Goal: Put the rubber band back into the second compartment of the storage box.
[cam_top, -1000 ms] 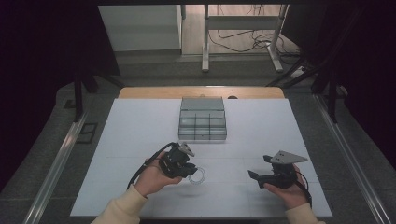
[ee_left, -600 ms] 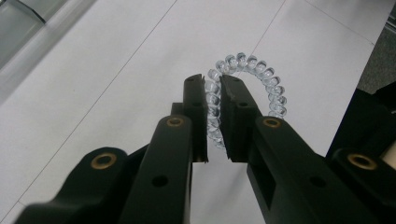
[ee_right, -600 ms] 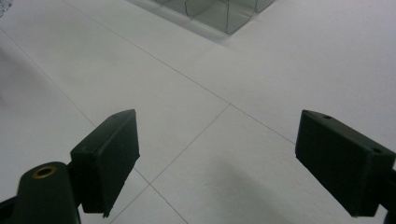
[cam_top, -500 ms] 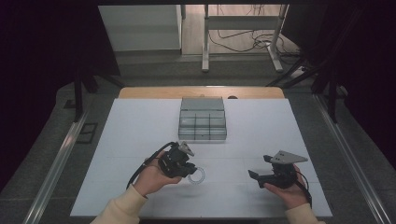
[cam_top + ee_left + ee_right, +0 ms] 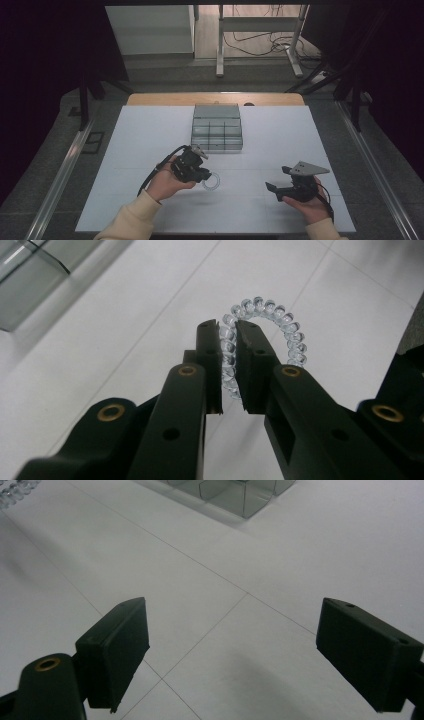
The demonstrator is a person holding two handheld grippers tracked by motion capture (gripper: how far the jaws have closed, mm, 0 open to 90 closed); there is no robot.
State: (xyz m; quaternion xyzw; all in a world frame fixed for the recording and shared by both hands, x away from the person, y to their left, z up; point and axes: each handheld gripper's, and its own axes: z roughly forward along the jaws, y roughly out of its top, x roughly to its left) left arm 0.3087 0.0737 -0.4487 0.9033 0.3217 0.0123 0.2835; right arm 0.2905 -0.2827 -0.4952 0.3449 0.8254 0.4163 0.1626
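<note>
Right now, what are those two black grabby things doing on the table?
A person sits at a white table with a gripper in each hand. The left gripper is pinched shut on a clear spiral hair tie, holding one side of the ring between its pads. The right gripper has its jaws wide open, with nothing between them, and hangs over bare table. A grey organizer box with small compartments sits further back, in the middle of the table.

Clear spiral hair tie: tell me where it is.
High view: the clear spiral hair tie sits pinched in the left gripper, over the white table, near the grey compartment box.
</note>
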